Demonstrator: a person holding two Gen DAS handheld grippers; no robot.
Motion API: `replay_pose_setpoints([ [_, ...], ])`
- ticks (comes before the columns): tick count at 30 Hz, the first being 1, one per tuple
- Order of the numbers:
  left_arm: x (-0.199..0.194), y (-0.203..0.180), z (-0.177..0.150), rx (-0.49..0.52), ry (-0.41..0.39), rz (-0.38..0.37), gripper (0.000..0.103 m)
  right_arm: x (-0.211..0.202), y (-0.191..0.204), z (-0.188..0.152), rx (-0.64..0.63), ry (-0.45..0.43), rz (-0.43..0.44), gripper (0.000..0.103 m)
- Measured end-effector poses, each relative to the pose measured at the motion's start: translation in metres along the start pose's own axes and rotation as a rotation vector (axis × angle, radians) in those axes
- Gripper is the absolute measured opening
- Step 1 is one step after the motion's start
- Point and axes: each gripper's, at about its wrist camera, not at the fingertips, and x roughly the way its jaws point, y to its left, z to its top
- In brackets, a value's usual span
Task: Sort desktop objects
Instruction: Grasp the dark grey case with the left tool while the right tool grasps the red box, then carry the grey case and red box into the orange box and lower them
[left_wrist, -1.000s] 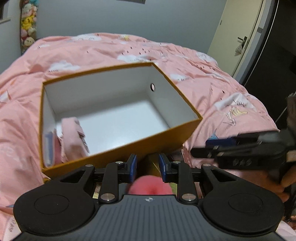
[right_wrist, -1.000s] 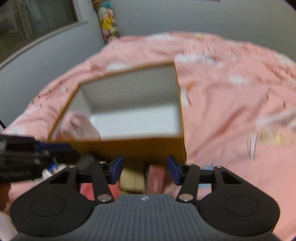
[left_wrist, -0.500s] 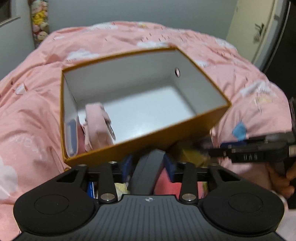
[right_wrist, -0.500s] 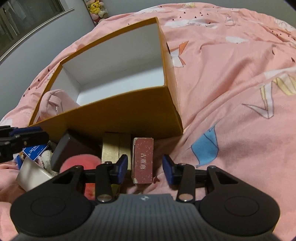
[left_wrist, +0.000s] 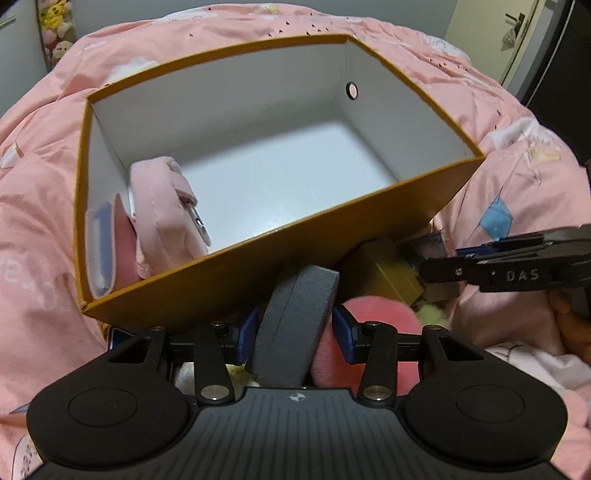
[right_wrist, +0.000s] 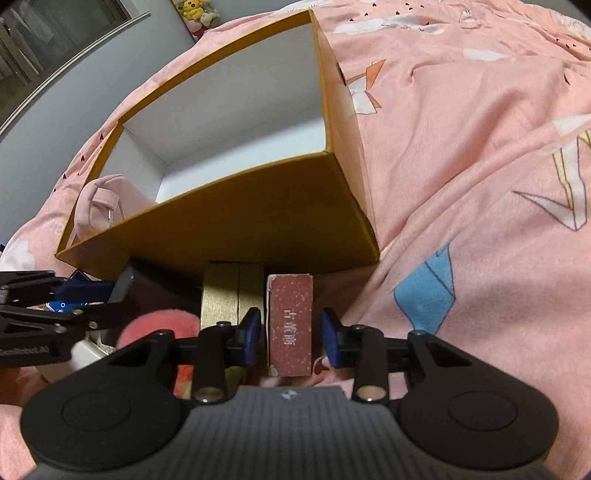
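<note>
Right gripper (right_wrist: 289, 329) closing around red box (right_wrist: 290, 325); pink bedspread (right_wrist: 461, 155) beneath.

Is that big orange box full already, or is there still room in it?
Mostly empty. The orange box holds only a pink pouch and something flat beside it in the left corner; the rest of its white floor is bare.

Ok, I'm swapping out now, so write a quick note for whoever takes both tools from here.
Left tool: open around the grey case, no grip yet.
Right tool: jaws closing on the red box, pads not yet pressing.
Done: pink pouch sits in the orange box.
Left: grey case, red box, gold box and pink fluffy thing lie on the bed in front of the orange box.
</note>
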Motion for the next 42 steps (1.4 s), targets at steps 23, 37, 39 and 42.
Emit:
replay_pose_setpoints([
  [23,-0.087,0.005,0.000,-0.063,-0.217,-0.062,0.039,-0.086,0.034,0.001,-0.066,-0.154,-0.042,0.024],
  [37,-0.130,0.023,0.043,-0.172,-0.357,-0.024,0.039,-0.143,0.079,0.045,-0.078,-0.360,0.156,0.024],
  [39,-0.127,0.028,0.053,-0.203,-0.353,-0.033,0.039,-0.139,0.081,0.054,-0.056,-0.366,0.172,0.024],
  [42,-0.114,0.032,0.067,-0.232,-0.320,-0.030,0.039,-0.121,0.081,0.069,-0.020,-0.368,0.157,0.024],
])
